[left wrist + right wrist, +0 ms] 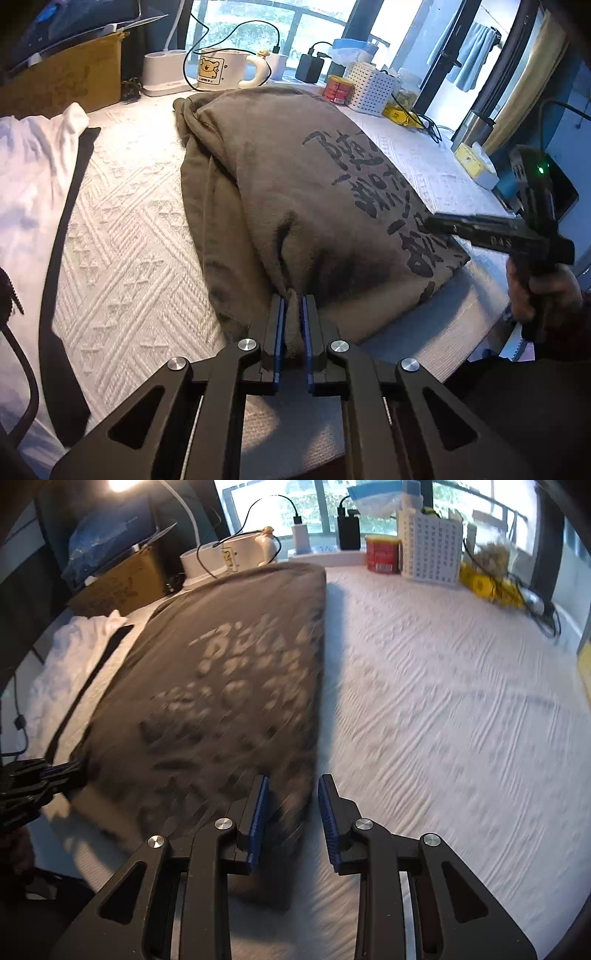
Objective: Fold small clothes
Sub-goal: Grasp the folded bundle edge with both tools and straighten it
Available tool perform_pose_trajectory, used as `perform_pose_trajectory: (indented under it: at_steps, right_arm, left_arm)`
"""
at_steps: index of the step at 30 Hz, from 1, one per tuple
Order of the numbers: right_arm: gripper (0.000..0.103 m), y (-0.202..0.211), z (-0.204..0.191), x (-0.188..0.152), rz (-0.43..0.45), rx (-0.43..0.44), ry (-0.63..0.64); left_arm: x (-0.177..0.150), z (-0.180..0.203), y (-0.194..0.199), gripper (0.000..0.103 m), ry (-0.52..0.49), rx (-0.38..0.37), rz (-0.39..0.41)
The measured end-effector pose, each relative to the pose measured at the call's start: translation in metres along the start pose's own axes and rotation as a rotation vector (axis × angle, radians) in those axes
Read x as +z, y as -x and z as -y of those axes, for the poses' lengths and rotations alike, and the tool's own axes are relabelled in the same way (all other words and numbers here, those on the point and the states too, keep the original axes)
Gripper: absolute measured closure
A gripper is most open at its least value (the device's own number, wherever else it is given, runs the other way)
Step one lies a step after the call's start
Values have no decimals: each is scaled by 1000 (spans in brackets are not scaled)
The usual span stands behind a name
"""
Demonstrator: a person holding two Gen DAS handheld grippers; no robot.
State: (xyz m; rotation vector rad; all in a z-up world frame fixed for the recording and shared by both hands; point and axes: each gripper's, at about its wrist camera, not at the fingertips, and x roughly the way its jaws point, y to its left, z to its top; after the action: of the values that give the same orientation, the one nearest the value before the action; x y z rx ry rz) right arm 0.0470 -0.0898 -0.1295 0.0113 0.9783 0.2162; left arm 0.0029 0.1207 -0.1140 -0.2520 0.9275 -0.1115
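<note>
The left gripper (293,325) pinches the brown printed T-shirt's (295,177) near hem; the right gripper (291,812) hangs unclenched over its near right corner.

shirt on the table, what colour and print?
Brown-grey shirt with black brush-style lettering; clearest in the left wrist view.

Counted one grey printed shirt (295,177), one white garment (33,177), one mug (218,68), one red tin (338,90), one white perforated basket (371,88), two grippers (293,314) (291,797).
</note>
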Motion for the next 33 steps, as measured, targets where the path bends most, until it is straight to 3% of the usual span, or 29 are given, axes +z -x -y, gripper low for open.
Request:
perform_pose_trajectory:
  at_steps: [4,5,8,19,31,32,33]
  right_arm:
    - [76,4,-3,-7,10,15,0]
    - [90,5,-4,-9,14,11,11]
    - [96,12,-6,-14,31,5,23]
    - [97,31,-10,-35,32,1,22]
    - [96,34,-14,-43,11,2,34]
    - [96,33,-14,-43,6,4,35]
    - [96,34,-13,-42,2,7,34]
  left_arm:
    - [-6,1,1,97,2,3,6]
    - [-7,2,1,97,0,5,7]
    - [-10,5,1,97,-6,8,8]
    - [-18,13,10,98,-24,-14,-32]
    - [6,11,32,96,-46,8,22]
    - [9,10,32,94,-43,9,26]
    - [10,9,32,84,-42,10,26]
